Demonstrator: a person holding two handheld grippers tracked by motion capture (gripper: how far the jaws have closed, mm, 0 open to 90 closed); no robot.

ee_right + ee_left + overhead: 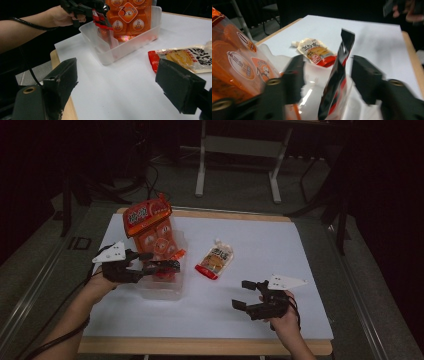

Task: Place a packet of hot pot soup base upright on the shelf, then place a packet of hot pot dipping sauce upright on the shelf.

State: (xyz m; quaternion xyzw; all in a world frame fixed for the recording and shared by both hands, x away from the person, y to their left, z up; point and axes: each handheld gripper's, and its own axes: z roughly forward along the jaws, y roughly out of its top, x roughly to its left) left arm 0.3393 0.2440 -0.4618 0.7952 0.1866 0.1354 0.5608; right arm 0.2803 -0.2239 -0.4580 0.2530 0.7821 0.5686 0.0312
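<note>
A clear plastic container [171, 290] stands on the white table top at the left, and a large orange snack bag [147, 215] stands upright in its far end. My left gripper [164, 261] hovers over the container's near end. In the left gripper view a slim black and red packet [337, 82] stands on edge in the container between the jaws of that gripper [327, 62], with a gap on each side. The orange bag [234, 62] is to their left. My right gripper [242, 294] rests open near the front right, with nothing between its jaws [118, 66].
A white and red spouted pouch [216, 260] lies flat in the middle of the table, right of the container [120, 52]. The white sheet [270, 240] covers a wooden table; its front edge is near my hands. Table legs and cables stand beyond the far edge.
</note>
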